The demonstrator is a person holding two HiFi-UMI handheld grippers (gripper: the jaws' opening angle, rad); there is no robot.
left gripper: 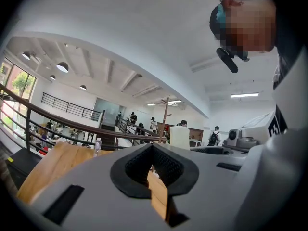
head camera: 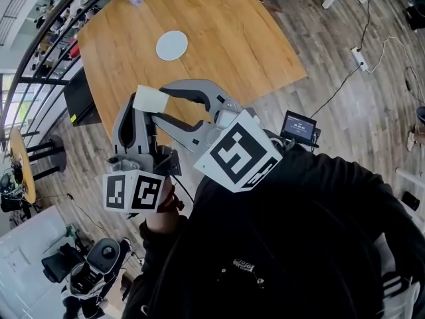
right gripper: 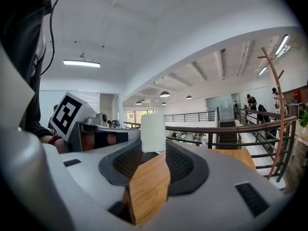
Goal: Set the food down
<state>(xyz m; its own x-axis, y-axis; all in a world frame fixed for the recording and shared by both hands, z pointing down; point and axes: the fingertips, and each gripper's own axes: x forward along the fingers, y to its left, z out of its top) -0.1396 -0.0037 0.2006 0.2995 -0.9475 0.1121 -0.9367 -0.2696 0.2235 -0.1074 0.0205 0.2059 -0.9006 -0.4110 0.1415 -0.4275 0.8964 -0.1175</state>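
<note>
We held the pale food block (right gripper: 153,131) clenched in our right gripper (right gripper: 153,150) near the wooden table (head camera: 219,32), left gripper (left gripper: 153,165) seemingly closed and empty; a shallow tip-grip risked dropping it short, onto the floor (head camera: 345,111)

The counter (head camera: 219,38) is smooth wood with fine grain and a soft sheen. The floor (head camera: 345,105) is duller, grey-brown wood planking. The left tongs (left gripper: 153,148) and right tongs (right gripper: 153,150) are matt grey plastic with black, finely ribbed pads (right gripper: 182,165). The food block (right gripper: 153,131) looks pale, matt and smooth. The jacket (head camera: 299,244) is matt black cloth.
</note>
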